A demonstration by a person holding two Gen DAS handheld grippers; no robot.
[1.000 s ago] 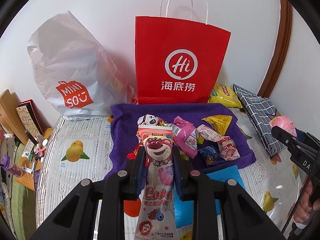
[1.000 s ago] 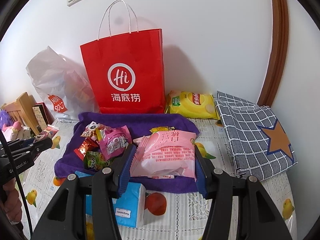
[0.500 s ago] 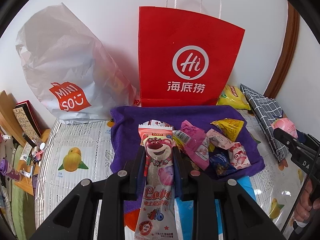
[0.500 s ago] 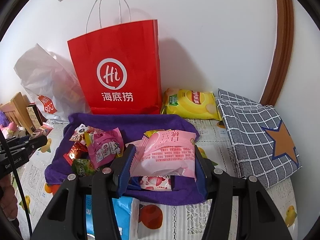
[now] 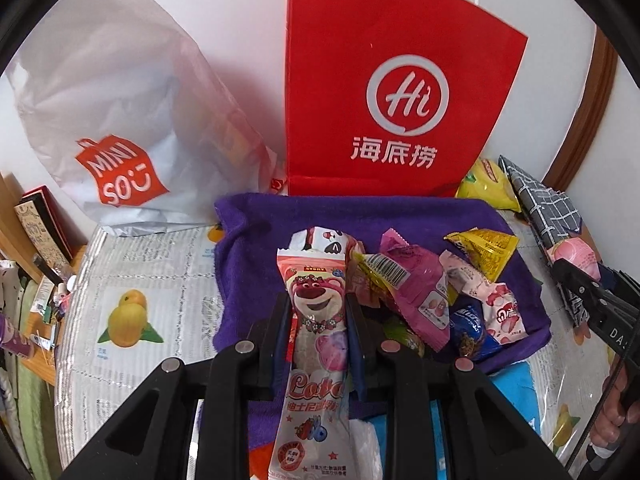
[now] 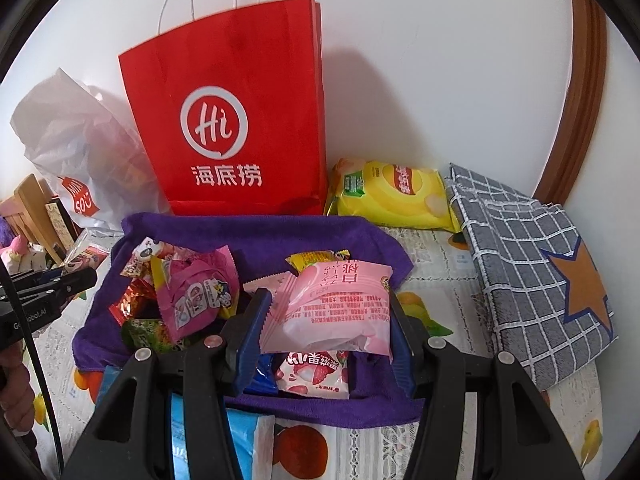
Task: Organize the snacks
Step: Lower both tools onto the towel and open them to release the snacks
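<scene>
Your left claw (image 5: 318, 312) is clenched on the long bear packet (image 5: 316, 344), which runs back between the pads (image 5: 280, 332) toward you. Only this view shows the fruit-print tablecloth (image 5: 132, 280) stretching wide and bare to the claw's left, up to the white Miniso bag (image 5: 116, 120). Ahead of the claw, the purple towel (image 5: 256, 232) has open cloth before the red bag (image 5: 384, 92); the snack pile (image 5: 432, 292) crowds just right of the claw. At the far right your right claw (image 5: 576, 280) shows with its pink load.

Your right claw (image 6: 328, 320) grips the pink pouch (image 6: 336, 304) across its width. Only here do you see the whole yellow chip bag (image 6: 392, 196) and the checked cloth (image 6: 532, 272) with one orange star, ahead and right of the claw. The left claw (image 6: 80, 280) pokes in at the left edge.

You have two claws, two held packets, two standing bags, one towel and one chip bag. A strawberry packet (image 6: 316, 372) lies right under the right claw, a blue pack (image 6: 240, 444) nearer you. Right of this claw, the towel edge meets a bare strip of tablecloth (image 6: 452, 292) before the checked cloth.
</scene>
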